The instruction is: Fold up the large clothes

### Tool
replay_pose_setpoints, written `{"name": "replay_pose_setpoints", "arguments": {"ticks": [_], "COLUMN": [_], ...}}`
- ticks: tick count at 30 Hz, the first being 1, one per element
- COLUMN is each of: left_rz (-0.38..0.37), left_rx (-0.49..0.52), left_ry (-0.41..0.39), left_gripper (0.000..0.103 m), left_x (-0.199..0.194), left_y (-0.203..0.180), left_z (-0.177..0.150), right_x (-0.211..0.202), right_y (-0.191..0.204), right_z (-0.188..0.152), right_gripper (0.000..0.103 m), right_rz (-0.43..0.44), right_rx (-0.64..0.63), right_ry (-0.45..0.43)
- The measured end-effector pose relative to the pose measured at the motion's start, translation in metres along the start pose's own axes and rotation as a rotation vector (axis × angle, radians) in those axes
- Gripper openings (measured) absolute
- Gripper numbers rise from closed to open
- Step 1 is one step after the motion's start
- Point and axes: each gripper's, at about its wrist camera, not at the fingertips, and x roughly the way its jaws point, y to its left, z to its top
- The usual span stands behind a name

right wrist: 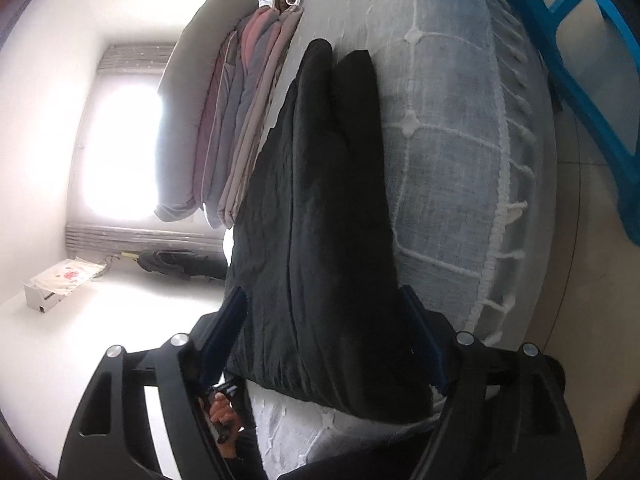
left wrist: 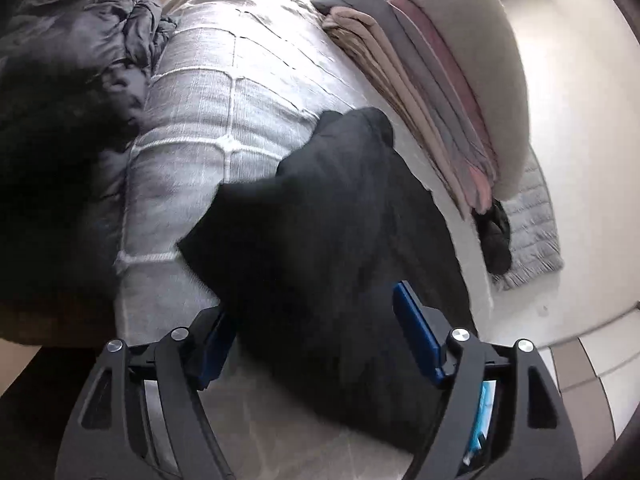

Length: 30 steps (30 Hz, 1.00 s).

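Left wrist view: the left gripper (left wrist: 320,344) stood wide, holding nothing, over black trousers (left wrist: 340,248) lying on the grey bedspread (left wrist: 208,92). Right wrist view: the right gripper (right wrist: 328,340) straddled the trousers (right wrist: 320,220), pads apart, beside stacked folded clothes (right wrist: 240,128).

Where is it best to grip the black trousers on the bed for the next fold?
Probably at the near end of the black trousers, coming from the bed's near edge. There the cloth ends in one thick straight edge facing both claws, while the far leg ends lie beside the folded pile.

Both wrist views look closely down along the same black garment (left wrist: 320,240).
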Motion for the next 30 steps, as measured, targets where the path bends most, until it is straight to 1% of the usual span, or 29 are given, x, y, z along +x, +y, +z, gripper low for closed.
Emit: {"name": "replay_pose_setpoints", "arguments": {"ticks": [1, 2, 3, 4, 5, 6, 8, 10, 11, 12, 13, 14, 15, 16, 17, 18, 19, 20, 21, 22, 23, 24, 25, 26, 28, 29, 30], "left_rz": [0.001, -0.002, 0.004, -0.03, -0.051, -0.064, -0.096, -0.112, -0.099, -0.072, -0.048, -0.023, 0.005, 0.01, 0.008, 0.008, 0.015, 0.02, 0.03, 0.044, 0.05, 0.055, 0.055, 0.053, 0.044, 0.039, 0.036], "left_rx": [-0.006, -0.008, -0.001, 0.007, 0.016, 0.041, 0.081, 0.105, 0.124, 0.146, 0.158, 0.154, 0.12, 0.065, 0.029, 0.002, 0.002, 0.012, 0.019, 0.019, 0.016, 0.012, 0.007, 0.002, -0.008, -0.015, -0.02], "left_ry": [-0.002, 0.003, 0.008, 0.018, 0.019, 0.009, -0.019, -0.052, -0.072, -0.073, -0.052, -0.035, -0.002, 0.031, 0.039, 0.031, 0.016, 0.008, -0.001, -0.017, -0.03, -0.043, -0.054, -0.062, -0.066, -0.068, -0.07], "left_gripper": [0.072, 0.06, 0.045, 0.029, 0.023, 0.021, 0.02, 0.02, 0.02, 0.021, 0.023, 0.027, 0.028, 0.032, 0.037, 0.04, 0.048, 0.059, 0.063, 0.07, 0.073, 0.073, 0.074, 0.074, 0.074, 0.074, 0.074], "left_x": [0.005, 0.011, 0.014, 0.015, 0.011, 0.003, -0.02, -0.042, -0.051, -0.054, -0.049, -0.043, -0.033, -0.024, -0.019, -0.016, -0.014, -0.011, -0.009, -0.007, -0.005, -0.004, -0.004, -0.004, -0.005, -0.006, -0.007], "left_y": [-0.001, -0.002, -0.005, -0.009, -0.013, -0.018, -0.03, -0.038, -0.039, -0.038, -0.034, -0.029, -0.017, -0.004, 0.002, 0.007, 0.006, 0.002, -0.002, -0.006, -0.008, -0.01, -0.012, -0.012, -0.01, -0.008, -0.007], "left_z": [0.002, 0.005, 0.007, 0.01, 0.012, 0.013, 0.012, 0.008, 0.005, 0.003, 0.003, 0.003, 0.004, 0.006, 0.008, 0.008, 0.007, 0.007, 0.006, 0.005, 0.006, 0.007, 0.008, 0.008, 0.009, 0.01, 0.011], "right_x": [-0.003, -0.006, -0.007, -0.009, -0.01, -0.013, -0.018, -0.016, -0.012, -0.009, -0.009, -0.014, -0.021, -0.029, -0.037, -0.036, -0.029, -0.009, 0.013, 0.039, 0.081, 0.111, 0.15, 0.177, 0.257, 0.277, 0.316], "right_y": [0.003, 0.006, 0.009, 0.014, 0.019, 0.028, 0.044, 0.054, 0.054, 0.049, 0.042, 0.036, 0.035, 0.039, 0.054, 0.071, 0.093, 0.128, 0.152, 0.174, 0.202, 0.217, 0.232, 0.239, 0.249, 0.247, 0.24], "right_z": [-0.003, -0.003, -0.003, -0.003, -0.004, -0.005, -0.009, -0.011, -0.012, -0.01, -0.01, -0.006, -0.003, 0.0, 0.001, 0.001, 0.0, -0.002, -0.004, -0.006, -0.009, -0.012, -0.014, -0.015, -0.016, -0.018, -0.013], "right_gripper": [0.049, 0.035, 0.031, 0.03, 0.028, 0.028, 0.028, 0.028, 0.03, 0.036, 0.039, 0.041, 0.042, 0.042, 0.047, 0.054, 0.059, 0.069, 0.076, 0.077, 0.077, 0.077, 0.077, 0.077, 0.077, 0.077, 0.077], "right_rz": [-0.012, -0.046, -0.039, -0.037, -0.039, -0.033, -0.006, -0.015, -0.041, -0.081, -0.148, -0.253, -0.326, -0.372, -0.406, -0.412, -0.414, -0.413, -0.417, -0.425, -0.429, -0.423, -0.414, -0.414, -0.462, -0.477, -0.534], "right_rx": [-0.015, -0.035, -0.04, -0.053, -0.07, -0.093, -0.13, -0.165, -0.175, -0.168, -0.162, -0.163, -0.167, -0.174, -0.212, -0.265, -0.344, -0.457, -0.534, -0.61, -0.706, -0.757, -0.807, -0.839, -0.908, -0.913, -0.92], "right_ry": [-0.006, -0.017, -0.021, -0.026, -0.031, -0.036, -0.031, -0.009, 0.026, 0.05, 0.045, -0.004, -0.055, -0.107, -0.182, -0.211, -0.225, -0.224, -0.21, -0.184, -0.132, -0.087, -0.032, 0.003, 0.079, 0.104, 0.133]}}
